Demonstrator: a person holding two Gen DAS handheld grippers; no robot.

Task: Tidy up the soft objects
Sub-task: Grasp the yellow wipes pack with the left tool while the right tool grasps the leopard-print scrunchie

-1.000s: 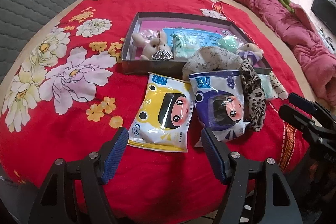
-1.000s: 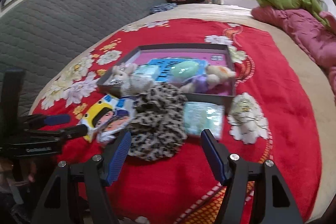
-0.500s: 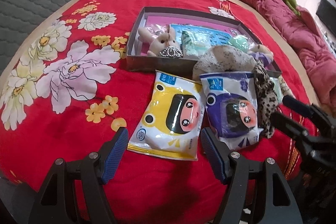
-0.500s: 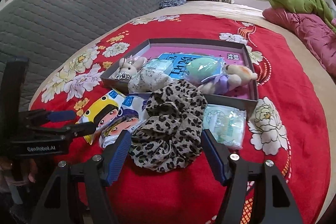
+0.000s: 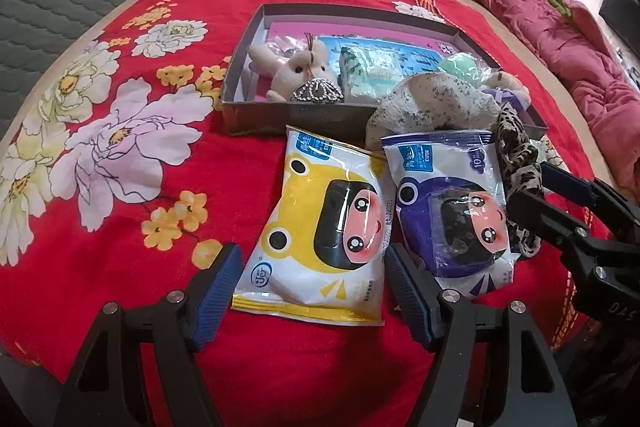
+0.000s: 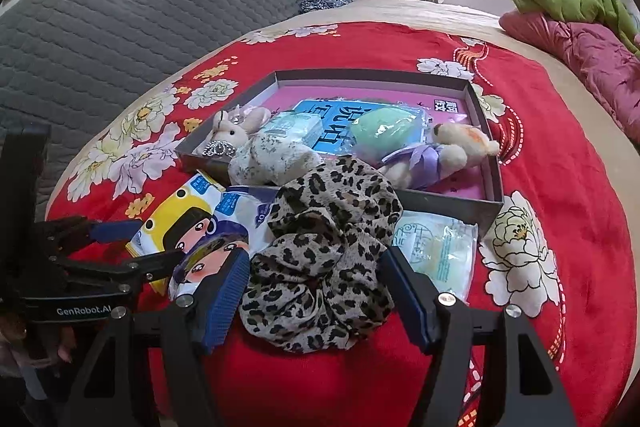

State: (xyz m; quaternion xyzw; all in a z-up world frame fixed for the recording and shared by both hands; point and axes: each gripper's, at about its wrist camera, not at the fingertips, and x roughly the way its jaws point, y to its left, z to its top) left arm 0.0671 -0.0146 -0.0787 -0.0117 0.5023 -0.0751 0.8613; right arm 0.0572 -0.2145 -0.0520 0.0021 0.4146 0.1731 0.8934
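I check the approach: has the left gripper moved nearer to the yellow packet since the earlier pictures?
Yes. The left gripper has come forward and down: the yellow packet now lies between its open jaws, and the box looks nearer.

Bare red bedspread [image 5: 132, 259] lies open to the left of the yellow packet [image 5: 324, 243] and right of the box [image 6: 490, 183], while the packets, the leopard scrunchie [image 6: 320, 267] and the crowded box block the middle, the two claws standing close together.
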